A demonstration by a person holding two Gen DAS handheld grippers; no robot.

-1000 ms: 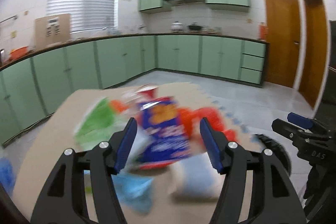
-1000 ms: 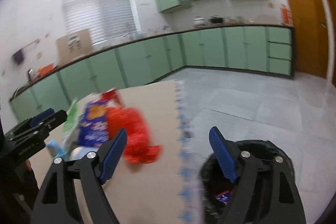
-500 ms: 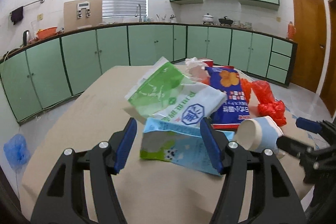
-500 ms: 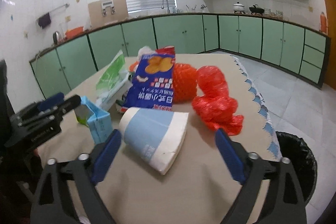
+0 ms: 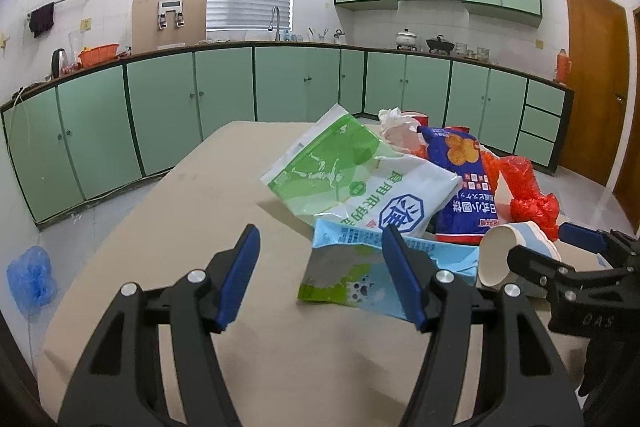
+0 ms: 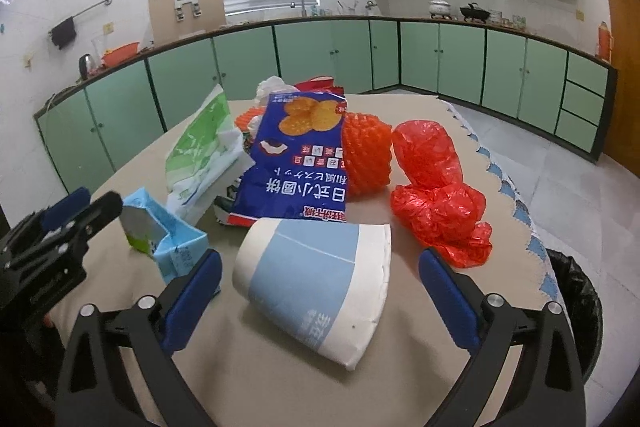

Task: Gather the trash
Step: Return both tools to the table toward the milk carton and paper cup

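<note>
I'm hovering my right gripper (image 6: pixel 318 293), jaws spread wide, around the paper cup (image 6: pixel 316 285) lying on the table (image 6: pixel 404 367). It's looking light and crushable, so I'm planning a gentle squeeze mid-wall. My left gripper (image 5: pixel 320 273) is hanging open, empty, by the blue carton (image 5: pixel 360 275).

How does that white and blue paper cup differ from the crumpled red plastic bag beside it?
The white and blue paper cup is a stiff cone lying on its side; the crumpled red plastic bag is a soft, shapeless heap. The cup lies right ahead of the open right tongs; the bag sits further back, nearer the table edge above the black bin. Both rest loose on the beige table.
</note>
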